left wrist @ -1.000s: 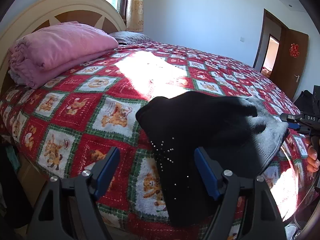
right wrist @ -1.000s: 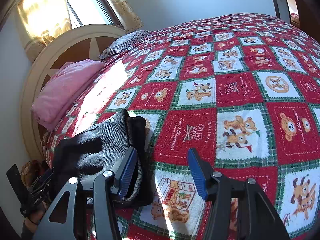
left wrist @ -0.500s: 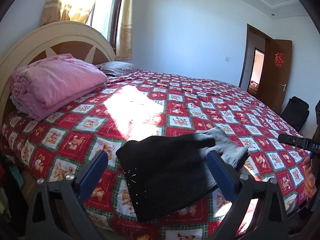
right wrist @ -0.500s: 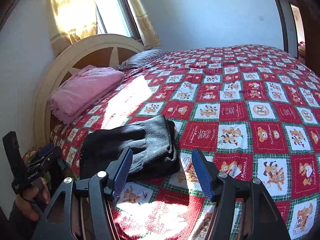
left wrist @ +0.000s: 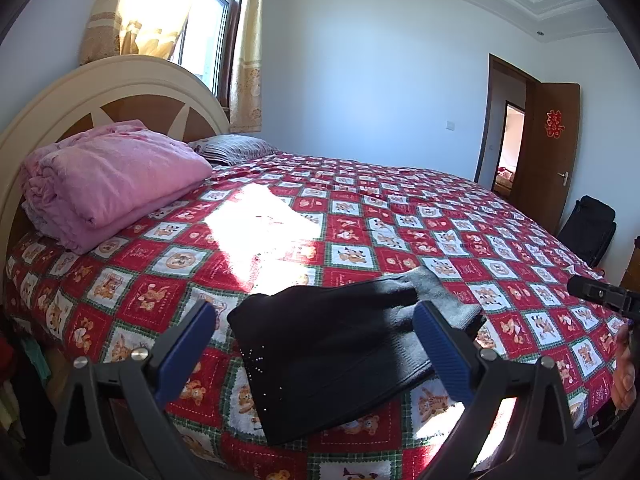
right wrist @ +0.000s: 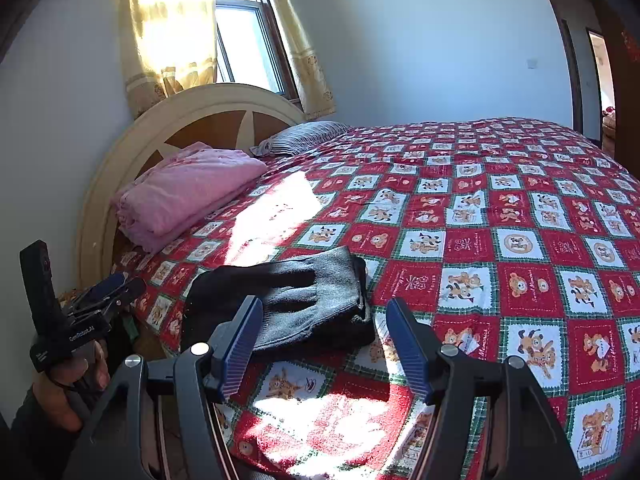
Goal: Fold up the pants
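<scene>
The black pants (left wrist: 332, 352) lie folded in a compact stack near the bed's near edge, a grey lining band showing on top; small studs dot one corner. In the right wrist view the same pants (right wrist: 288, 304) rest flat on the quilt. My left gripper (left wrist: 316, 344) hovers above and short of the stack, jaws wide open, nothing between them. My right gripper (right wrist: 324, 340) is also lifted clear of the cloth, open and holding nothing. The left gripper (right wrist: 100, 292) and the hand holding it show at the left edge of the right wrist view.
A red and green teddy-bear quilt (left wrist: 400, 216) covers the bed. A folded pink blanket (left wrist: 112, 176) and a striped pillow (left wrist: 236, 148) lie by the curved headboard (right wrist: 192, 112). A brown door (left wrist: 552, 152) and a black bag (left wrist: 588, 224) stand at the far right.
Both grippers have risen and pulled back from the folded pants, which now lie free on the quilt. The left jaws widened and the right jaws spread a little.
</scene>
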Tool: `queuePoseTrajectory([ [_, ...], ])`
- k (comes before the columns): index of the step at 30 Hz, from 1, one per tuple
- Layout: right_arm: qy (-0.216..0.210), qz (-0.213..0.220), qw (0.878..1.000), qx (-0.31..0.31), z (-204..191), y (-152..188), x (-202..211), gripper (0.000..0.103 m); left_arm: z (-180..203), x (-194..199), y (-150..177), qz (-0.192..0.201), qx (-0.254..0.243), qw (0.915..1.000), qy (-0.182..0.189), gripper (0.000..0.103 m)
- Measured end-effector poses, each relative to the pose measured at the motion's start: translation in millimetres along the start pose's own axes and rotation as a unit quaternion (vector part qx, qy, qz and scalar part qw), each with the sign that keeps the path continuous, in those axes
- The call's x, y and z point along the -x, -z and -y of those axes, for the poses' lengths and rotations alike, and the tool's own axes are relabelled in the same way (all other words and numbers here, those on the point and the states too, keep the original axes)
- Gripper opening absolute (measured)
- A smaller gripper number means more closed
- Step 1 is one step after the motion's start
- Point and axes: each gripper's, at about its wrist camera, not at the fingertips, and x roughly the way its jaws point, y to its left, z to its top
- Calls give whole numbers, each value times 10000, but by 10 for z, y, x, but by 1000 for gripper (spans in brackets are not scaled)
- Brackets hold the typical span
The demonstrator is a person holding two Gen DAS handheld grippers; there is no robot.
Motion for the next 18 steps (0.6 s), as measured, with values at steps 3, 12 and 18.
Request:
queuePoseTrajectory([
  [3,17,47,10000,58,-27,10,24,66,-1,19,-5,25,18,10000,2,101],
  [12,3,17,9999,99,-54,40,1,67,4,24,-12,22,19,10000,0,101],
  [18,27,82,9999,114,-59,37,19,67,7,26,-9,12,18,10000,-4,101],
])
